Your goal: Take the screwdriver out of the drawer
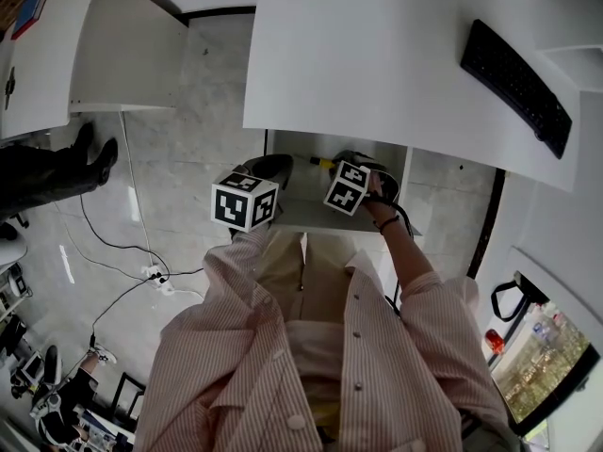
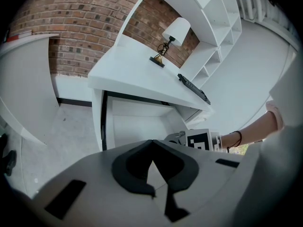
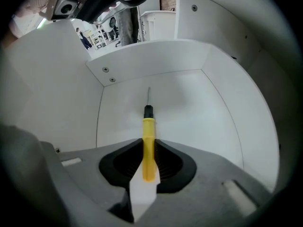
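Clamping the screwdriver (image 3: 148,129) by its yellow handle, the right hand-held gripper (image 3: 148,144) has its grip, but the tool sits inside the open drawer (image 3: 199,103), not yet lifted out; the left hand-held gripper (image 2: 151,144) is closed, empty.

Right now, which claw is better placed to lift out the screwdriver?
The right claw: it is in the drawer, closed on the screwdriver handle. The left claw is shut and empty.

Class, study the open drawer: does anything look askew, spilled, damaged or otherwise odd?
Nothing stands out. The drawer looks clean and undamaged, and the screwdriver is intact, gripped by the right tool.
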{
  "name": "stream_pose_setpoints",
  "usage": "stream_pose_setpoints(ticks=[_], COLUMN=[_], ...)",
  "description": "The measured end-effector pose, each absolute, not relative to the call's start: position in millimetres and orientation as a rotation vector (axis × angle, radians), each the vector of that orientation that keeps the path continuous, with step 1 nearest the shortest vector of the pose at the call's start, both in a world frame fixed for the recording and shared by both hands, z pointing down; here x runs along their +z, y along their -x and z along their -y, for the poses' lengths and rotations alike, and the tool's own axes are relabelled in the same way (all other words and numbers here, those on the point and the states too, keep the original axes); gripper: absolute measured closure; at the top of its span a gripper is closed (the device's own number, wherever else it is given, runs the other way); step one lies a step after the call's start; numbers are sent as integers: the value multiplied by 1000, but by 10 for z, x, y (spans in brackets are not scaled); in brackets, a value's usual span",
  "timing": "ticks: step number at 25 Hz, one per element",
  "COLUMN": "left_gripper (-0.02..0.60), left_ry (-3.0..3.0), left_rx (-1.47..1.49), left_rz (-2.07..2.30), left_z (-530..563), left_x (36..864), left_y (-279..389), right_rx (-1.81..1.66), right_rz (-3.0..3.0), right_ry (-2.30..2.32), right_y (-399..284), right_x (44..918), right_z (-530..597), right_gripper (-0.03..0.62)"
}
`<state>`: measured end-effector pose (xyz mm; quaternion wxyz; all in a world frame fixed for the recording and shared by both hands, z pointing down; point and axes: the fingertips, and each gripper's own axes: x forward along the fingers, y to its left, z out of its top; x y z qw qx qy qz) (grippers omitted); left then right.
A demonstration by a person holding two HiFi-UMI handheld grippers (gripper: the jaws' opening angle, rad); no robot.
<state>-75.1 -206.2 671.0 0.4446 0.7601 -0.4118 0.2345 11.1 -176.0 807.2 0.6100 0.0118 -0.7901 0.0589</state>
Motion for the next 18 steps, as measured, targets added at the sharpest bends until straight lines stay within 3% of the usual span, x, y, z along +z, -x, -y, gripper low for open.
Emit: stream_pose_setpoints(ticks=[18], left_gripper=[583], left_ry=[-1925], left_rx=[545], left_rz=[1057], left_z=[1955], left_x=[6392], left_y=[799], right_rx=[168], right_rz=[1967], right_ry=[-171], right_y=[-189], right_x=[7379], right_z=[1879], right_gripper=[516])
